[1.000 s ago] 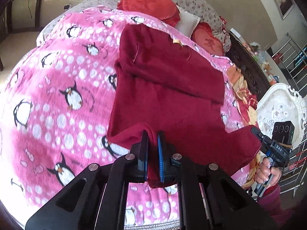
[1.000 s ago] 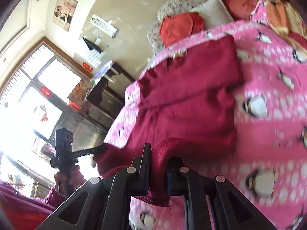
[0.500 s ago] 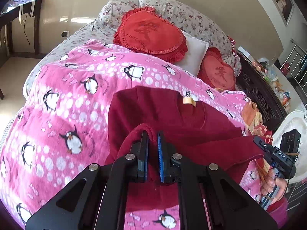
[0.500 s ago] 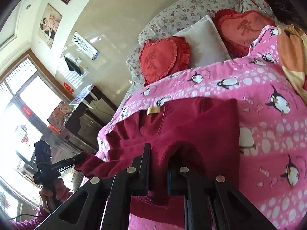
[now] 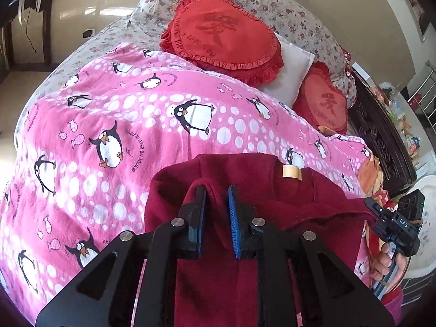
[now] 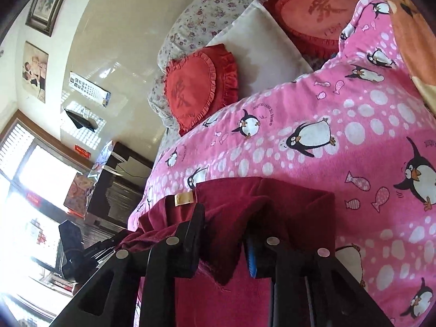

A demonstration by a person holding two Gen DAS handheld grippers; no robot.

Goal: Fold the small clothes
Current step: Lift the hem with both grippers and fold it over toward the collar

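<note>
Maroon fleece garment (image 5: 245, 190) is lying folded over on the pink penguin blanket (image 5: 122, 125) that covers the bed, down toward the foot end, well away from the pillows. The left tool (image 5: 216, 219) has a fold of that fleece bunched up between its two fingers, which stand a little apart with the fabric filling the gap, so it's holding the cloth. Same deal on the other side: the right tool (image 6: 224, 242) has a hem of the garment draped over and pinched between its fingers, with a ragged bit of edge hanging down below. You can spot a small tan label (image 5: 291, 172) on the top layer of the garment, near its far edge. From the left camera the right tool shows off at the garment's right corner, gripped in a bare hand (image 5: 388, 263). Up at the head of the bed there's a frilly red heart cushion (image 5: 220, 35), a plain white pillow (image 5: 291, 73) tucked behind it, and a second red heart cushion (image 5: 324, 100) further right, all leaning against floral-print pillows (image 5: 286, 13). An orange blanket (image 6: 411, 35) sits along the bed's right edge.
</note>
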